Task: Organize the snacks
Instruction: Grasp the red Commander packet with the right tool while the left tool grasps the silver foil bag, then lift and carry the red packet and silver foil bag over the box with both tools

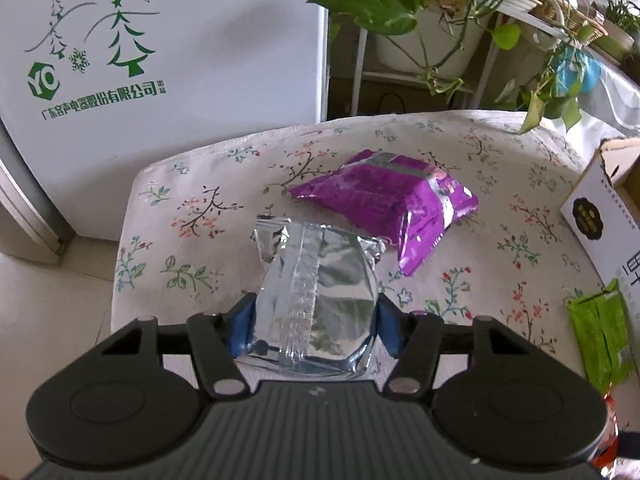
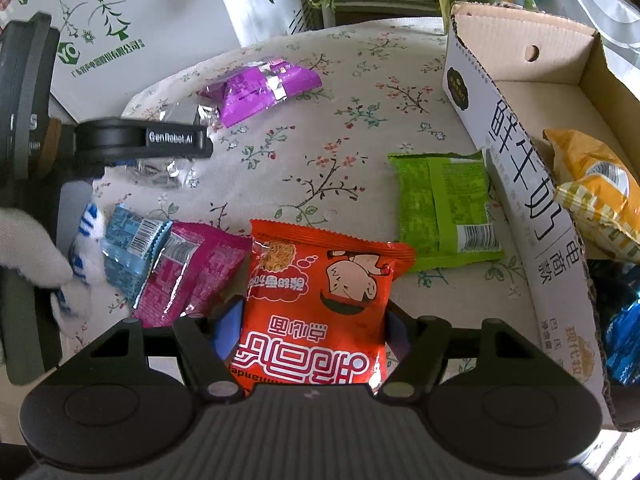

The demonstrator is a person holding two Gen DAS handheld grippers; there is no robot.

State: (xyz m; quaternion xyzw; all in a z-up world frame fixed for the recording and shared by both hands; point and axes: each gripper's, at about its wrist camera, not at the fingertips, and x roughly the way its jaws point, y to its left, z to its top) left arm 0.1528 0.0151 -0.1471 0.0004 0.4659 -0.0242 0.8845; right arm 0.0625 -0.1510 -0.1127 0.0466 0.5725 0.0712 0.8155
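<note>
On the left, the left gripper [image 1: 314,322] has its jaws pinched in against both sides of the silver packet [image 1: 316,296], whose long axis runs straight away from the jaws. To its right, the right gripper [image 2: 312,332] clamps the red packet [image 2: 320,304], wide-set. The box [image 2: 516,184] lies rightward, so the right hand looks nearer for the drop.

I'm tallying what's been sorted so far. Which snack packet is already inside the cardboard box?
The yellow packet, lying inside the cardboard box. The green packet only lies beside the box's outer wall, on the tablecloth.
</note>
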